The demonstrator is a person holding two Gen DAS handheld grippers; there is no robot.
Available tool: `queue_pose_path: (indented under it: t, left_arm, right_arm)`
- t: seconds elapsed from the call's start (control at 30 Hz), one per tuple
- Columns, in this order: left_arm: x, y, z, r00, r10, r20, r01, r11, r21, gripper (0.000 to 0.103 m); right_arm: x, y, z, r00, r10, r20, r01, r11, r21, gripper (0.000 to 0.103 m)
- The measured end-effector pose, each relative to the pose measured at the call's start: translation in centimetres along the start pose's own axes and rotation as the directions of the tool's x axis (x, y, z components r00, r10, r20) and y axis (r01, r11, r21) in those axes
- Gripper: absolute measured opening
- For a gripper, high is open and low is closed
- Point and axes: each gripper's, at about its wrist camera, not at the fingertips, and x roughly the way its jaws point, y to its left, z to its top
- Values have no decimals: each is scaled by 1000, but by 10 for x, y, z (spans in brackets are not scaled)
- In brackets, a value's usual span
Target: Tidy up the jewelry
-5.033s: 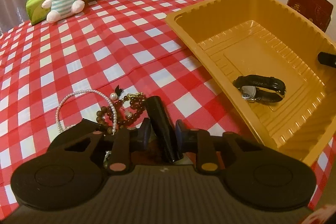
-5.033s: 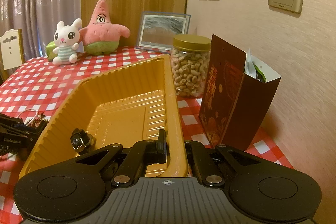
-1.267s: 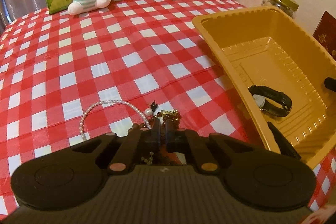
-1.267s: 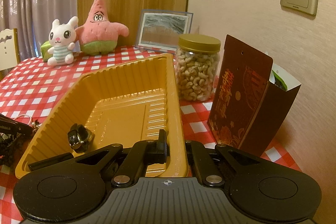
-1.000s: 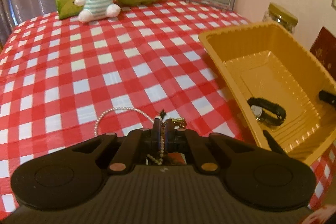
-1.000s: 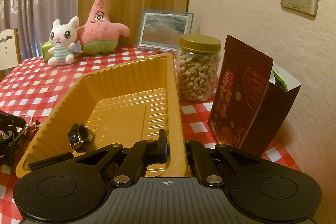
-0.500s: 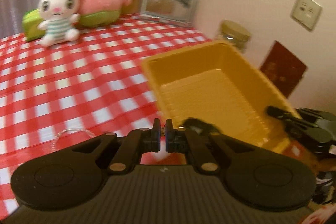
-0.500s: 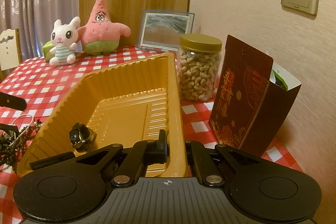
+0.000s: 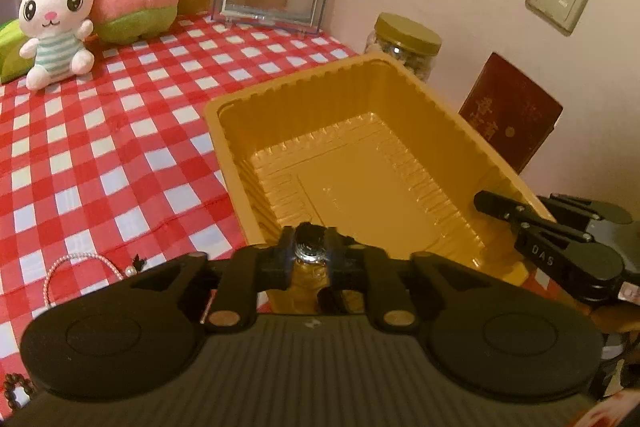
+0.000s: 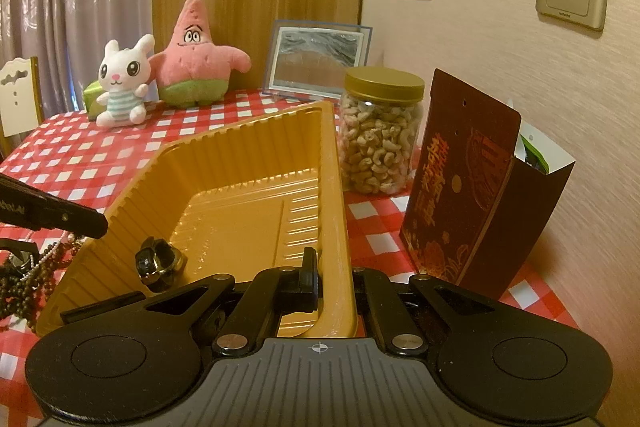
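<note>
Brown bead strands point(image 10: 20, 291) beside yellow ribbed plastic tray point(image 9: 216, 107): light, limp, snaggy; I'd pinch mid-strand. Left gripper point(image 9: 311, 253) jaws opening, nothing pinched; right gripper point(image 10: 334, 275) clamps tray rim.

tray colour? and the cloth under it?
Tray is golden yellow; the tablecloth is red-and-white check. Left wrist view shows both best.

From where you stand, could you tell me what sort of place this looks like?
Probably a home dining corner: a table under a red checked tablecloth, plush toys and a jar of cashews against the wall, curtains behind, and a gold tray for jewelry.
</note>
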Motion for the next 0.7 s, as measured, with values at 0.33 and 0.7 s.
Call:
queue_pose_path:
  t: [0.33, 0.7]
  left_arm:
    - [-28, 30, 4, 998, 58, 36, -56, 998, -39, 22]
    - [-53, 92, -22, 977, 213, -10, -214, 973, -85, 22]
  right_arm:
    - [2, -1, 2, 1000, 0, -10, 0, 1000, 1, 3]
    - [5, -4, 3, 1000, -2, -12, 2, 1000, 1, 3]
